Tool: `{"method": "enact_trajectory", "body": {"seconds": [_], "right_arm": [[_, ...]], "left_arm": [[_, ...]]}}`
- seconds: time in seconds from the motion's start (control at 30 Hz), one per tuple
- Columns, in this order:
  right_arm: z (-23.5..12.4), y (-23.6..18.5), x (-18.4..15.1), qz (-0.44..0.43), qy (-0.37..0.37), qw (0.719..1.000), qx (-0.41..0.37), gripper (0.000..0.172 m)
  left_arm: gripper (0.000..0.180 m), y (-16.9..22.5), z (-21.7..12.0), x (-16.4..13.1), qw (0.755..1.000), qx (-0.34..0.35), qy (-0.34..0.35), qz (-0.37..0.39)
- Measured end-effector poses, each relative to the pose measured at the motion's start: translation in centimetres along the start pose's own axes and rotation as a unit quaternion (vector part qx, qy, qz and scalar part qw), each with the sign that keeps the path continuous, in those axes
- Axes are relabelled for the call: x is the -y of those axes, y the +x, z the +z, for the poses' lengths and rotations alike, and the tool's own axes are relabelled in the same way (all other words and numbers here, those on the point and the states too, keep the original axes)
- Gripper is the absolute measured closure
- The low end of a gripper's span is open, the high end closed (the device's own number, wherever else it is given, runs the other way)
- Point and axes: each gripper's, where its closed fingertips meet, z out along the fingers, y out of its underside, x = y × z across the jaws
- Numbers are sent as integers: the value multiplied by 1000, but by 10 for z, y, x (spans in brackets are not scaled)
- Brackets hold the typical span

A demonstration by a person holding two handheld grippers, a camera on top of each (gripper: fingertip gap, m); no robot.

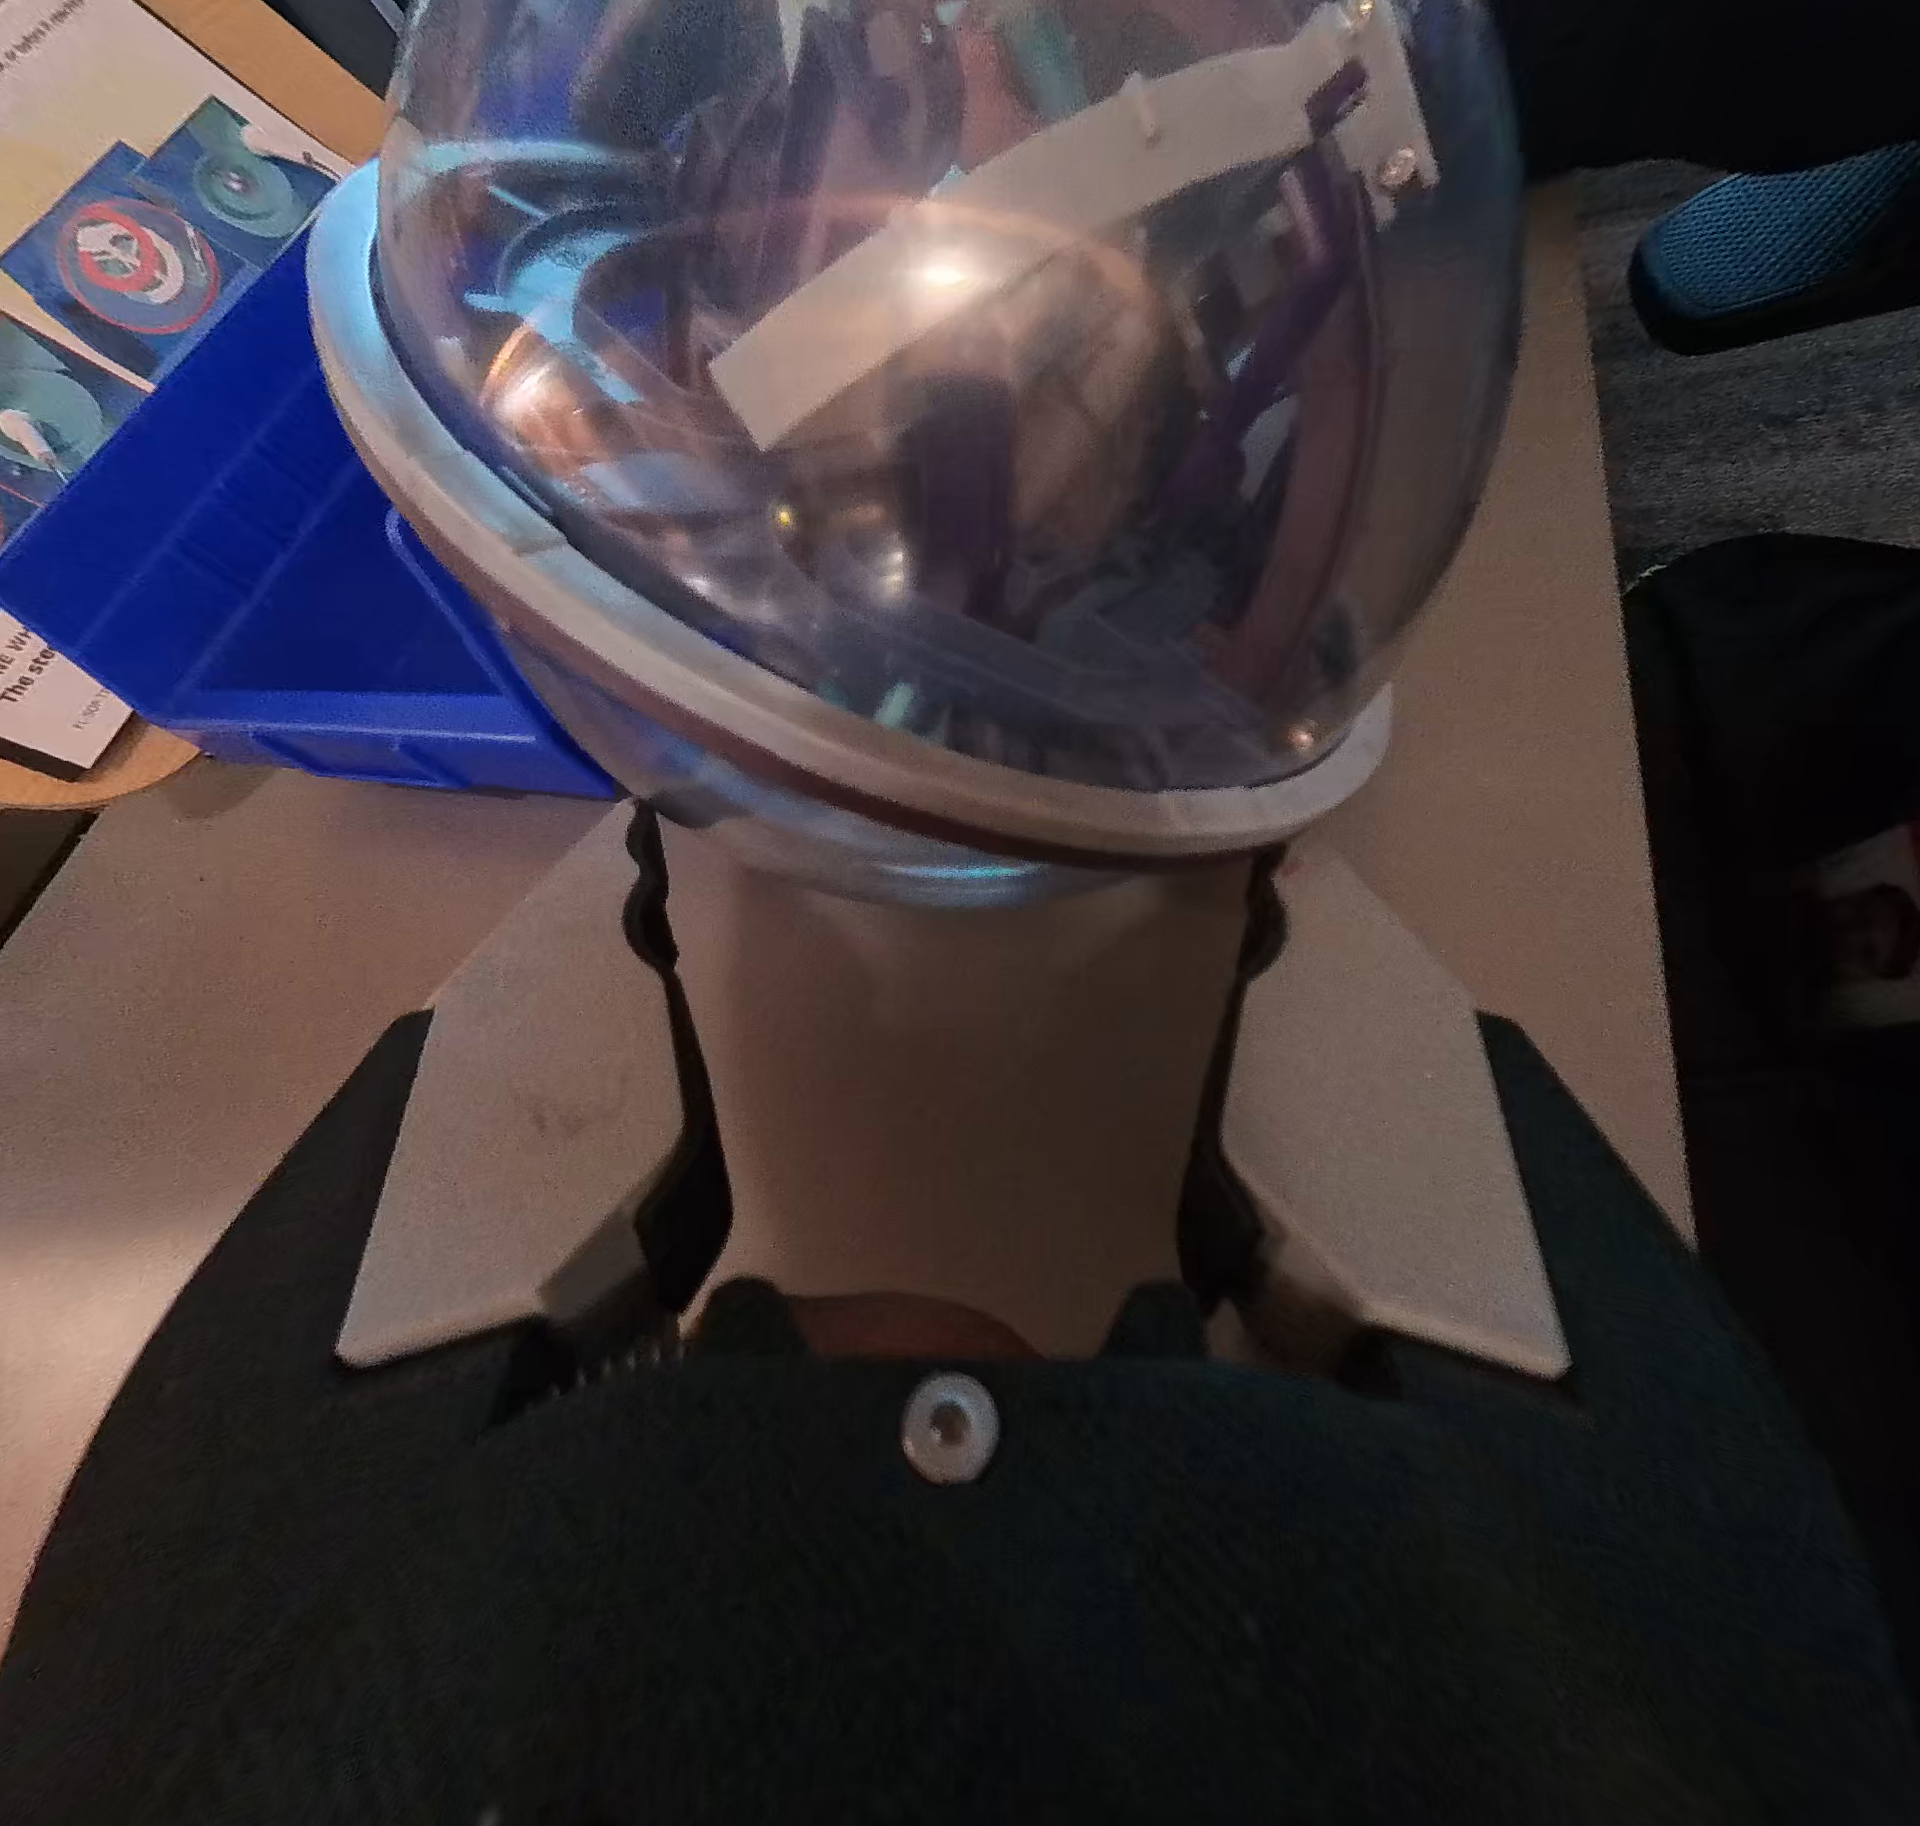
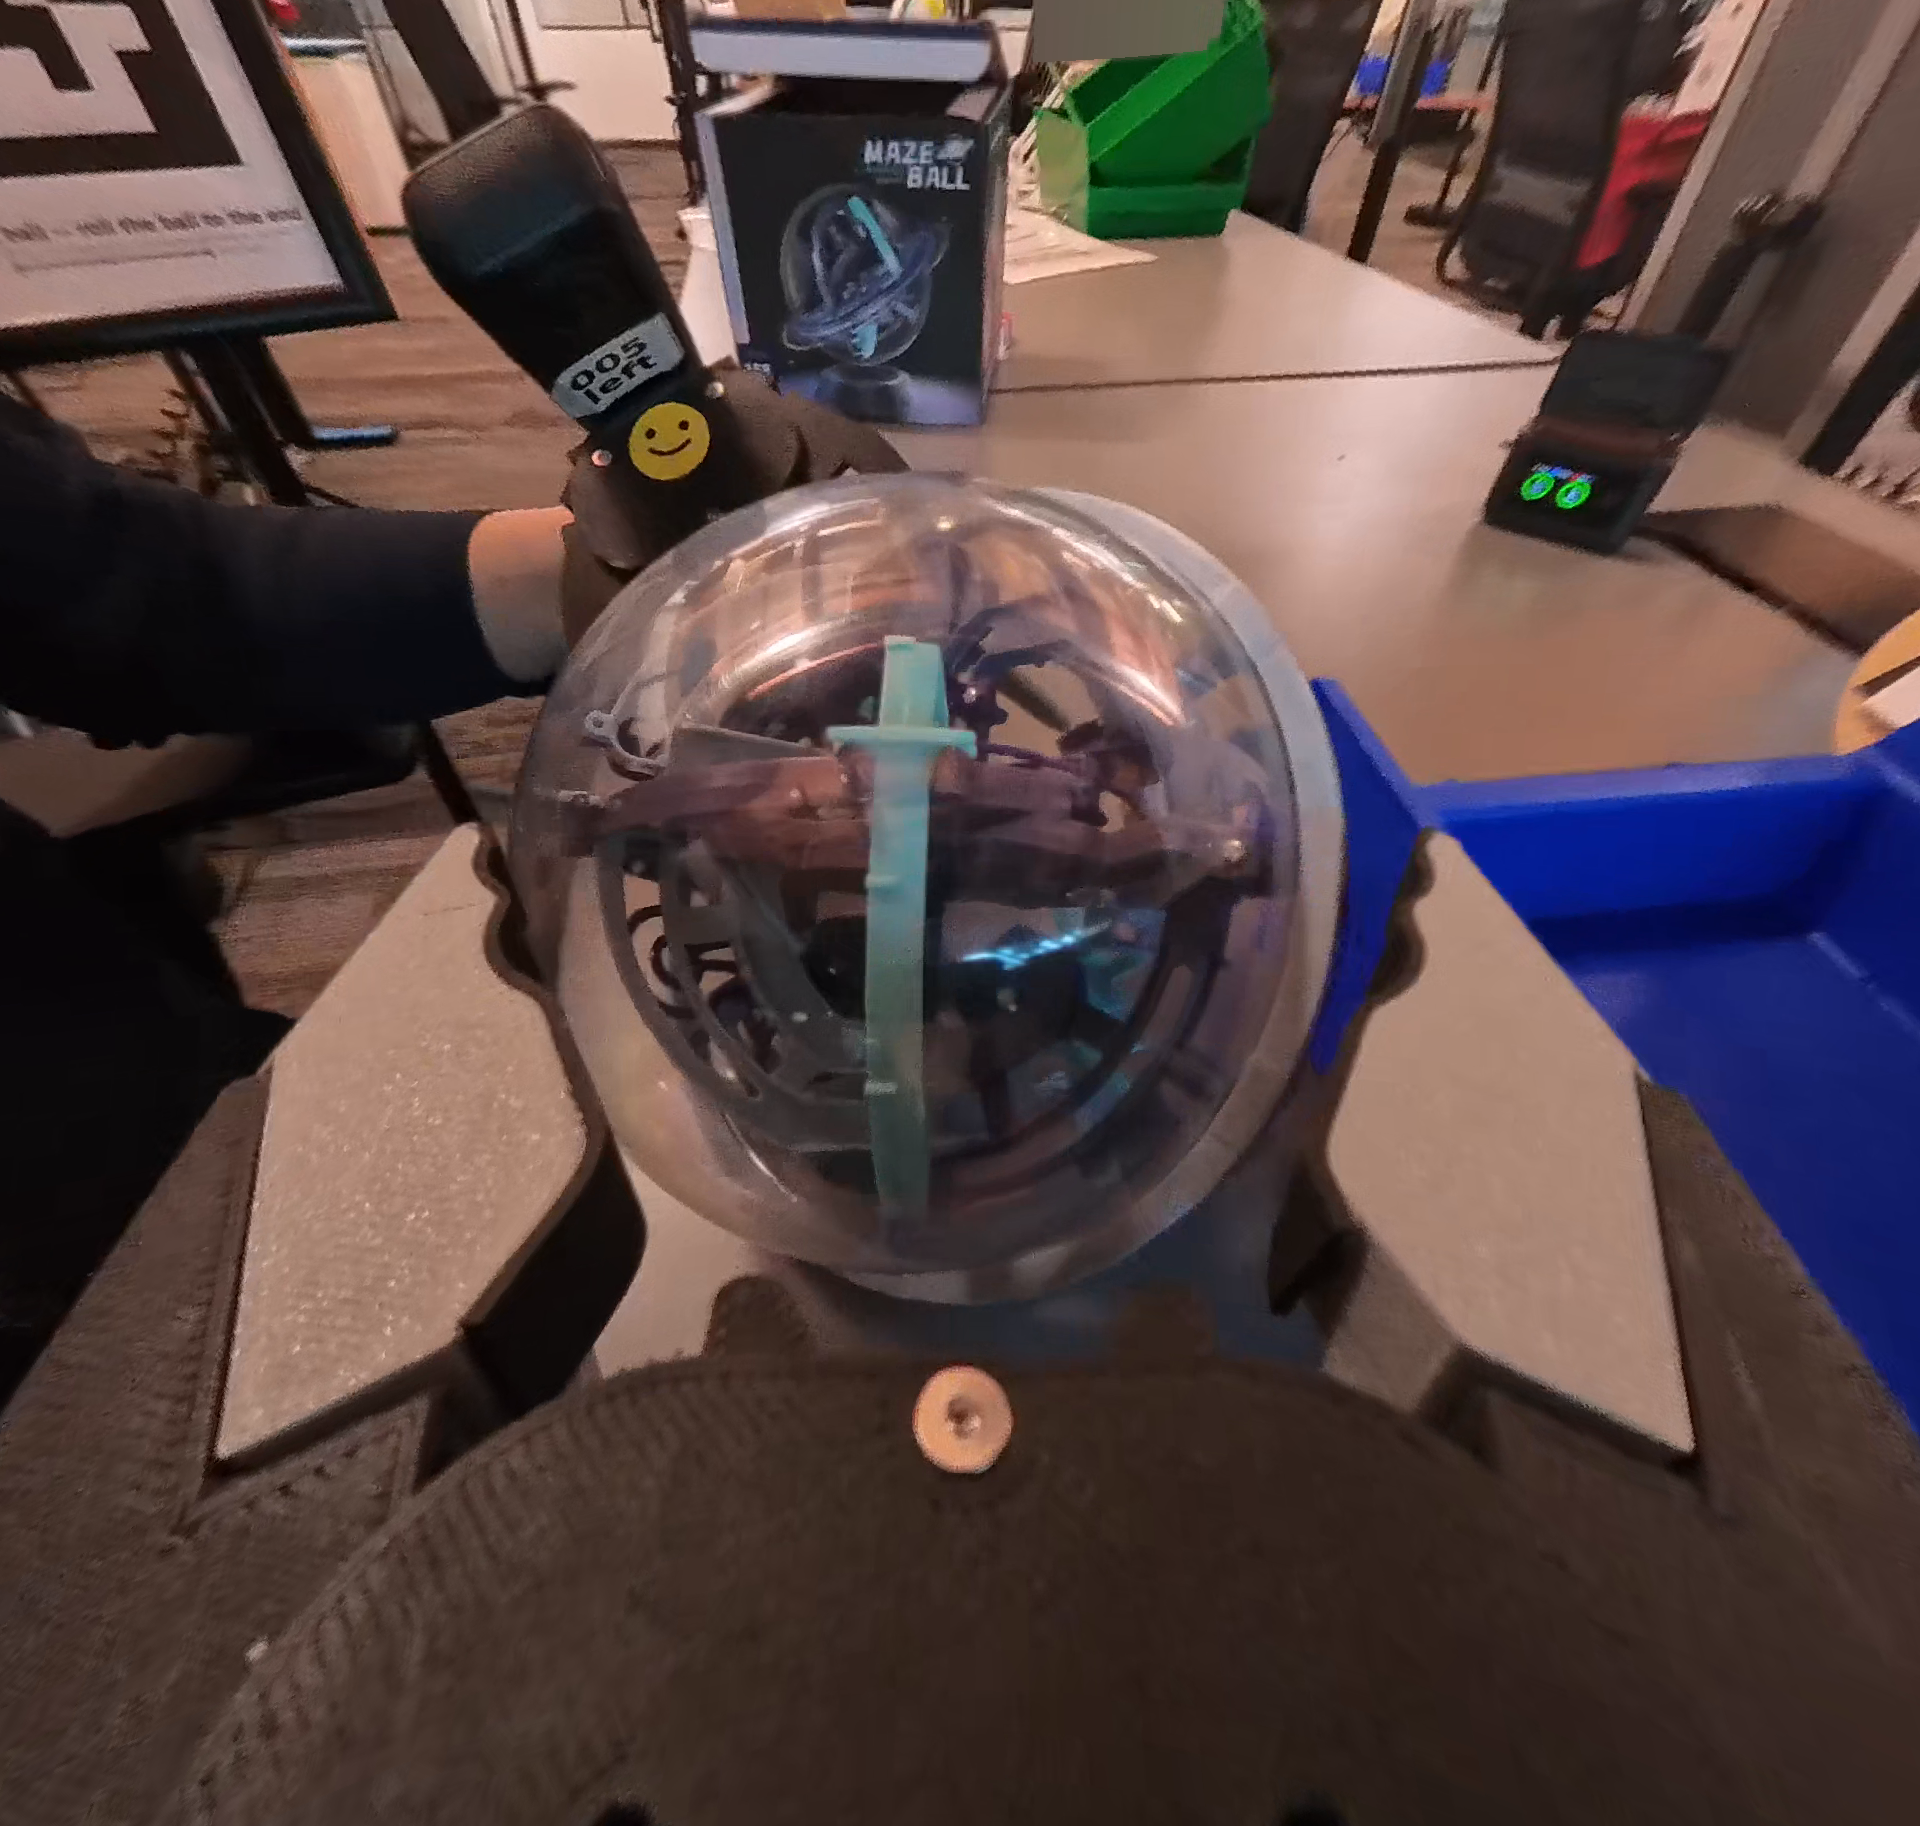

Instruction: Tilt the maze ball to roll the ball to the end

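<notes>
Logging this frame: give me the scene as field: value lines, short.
held item: clear maze ball, between both claws
right claw: fingers flank the ball's sides, contact unclear
left claw: under the ball, on its far side
ball ring: tilted
nearby: blue bin, maze ball box
surface: grey table

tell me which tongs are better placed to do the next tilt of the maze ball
Right, probably. The maze ball sits squarely between the right tongs, one finger on each flank. The left tongs reach only its lower edge under the grey rim, a weaker hold for tilting.
</notes>
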Motion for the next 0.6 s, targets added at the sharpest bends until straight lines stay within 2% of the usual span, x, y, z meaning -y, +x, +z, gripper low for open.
{"method": "enact_trajectory", "body": {"seconds": [0.13, 0.27, 0.33, 0.43, 0.5, 0.6], "right_arm": [[-9, 4, 5, -17, 7, 1000, -19, 17], [-18, -13, 3, -66, -29, 997, 2, 41], [-19, -13, 2, -70, -41, 997, -3, 42], [-19, -11, 2, -54, -22, 998, 1, 42], [-18, -8, 0, -28, -12, 999, 12, 38], [-15, -8, -2, 30, 0, 998, 46, 36]], "left_arm": [[78, 1, -3, 3, 1000, -8, 14, -5], [90, 4, -3, 3, 1000, -10, 15, 9], [91, 3, -1, 1, 1000, -6, 7, 10], [92, 2, 0, 2, 1000, -10, 8, 0], [81, 1, -1, 6, 999, -18, 24, -13], [54, 1, 0, 15, 997, -48, 50, -41]]}}
